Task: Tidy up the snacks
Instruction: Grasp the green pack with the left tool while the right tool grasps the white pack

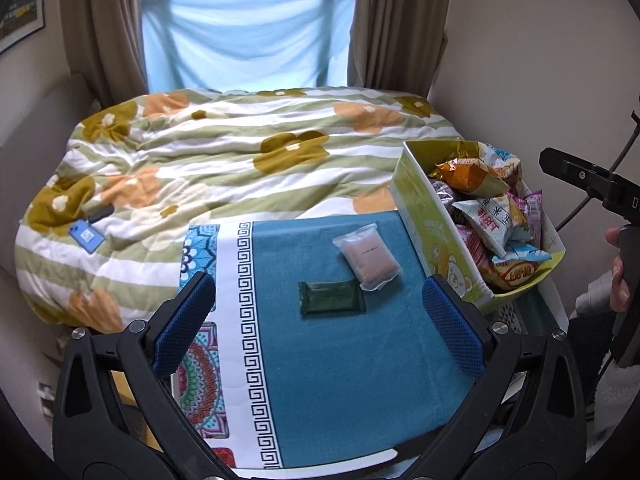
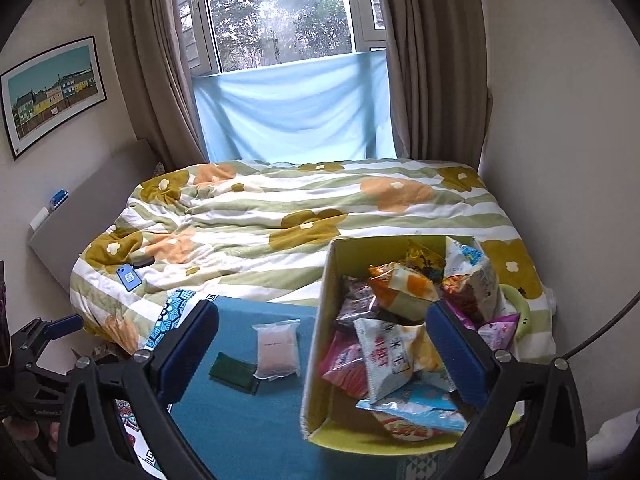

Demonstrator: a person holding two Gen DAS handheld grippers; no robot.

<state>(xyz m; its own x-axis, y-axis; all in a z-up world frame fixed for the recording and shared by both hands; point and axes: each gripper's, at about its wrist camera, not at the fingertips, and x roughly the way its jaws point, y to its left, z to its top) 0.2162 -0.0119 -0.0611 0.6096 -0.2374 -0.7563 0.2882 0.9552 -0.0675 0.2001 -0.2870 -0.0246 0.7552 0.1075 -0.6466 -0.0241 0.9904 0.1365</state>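
A green-and-yellow cardboard box [image 1: 428,216] full of snack packets [image 1: 492,220] stands on the right of a teal cloth [image 1: 340,368]. A clear packet with a pink block [image 1: 370,256] and a dark green packet [image 1: 331,298] lie on the cloth left of the box, touching. My left gripper [image 1: 320,320] is open and empty, hovering above the cloth just before the two packets. My right gripper [image 2: 320,354] is open and empty above the box [image 2: 320,344], over its near left wall; the pink packet [image 2: 277,347] and green packet [image 2: 234,372] show to its left.
A floral striped duvet [image 1: 208,160] covers the bed behind the cloth, with a blue phone-like item [image 1: 86,236] on its left. Curtains and a window with light blue fabric [image 1: 248,40] are at the back. A wall is close on the right.
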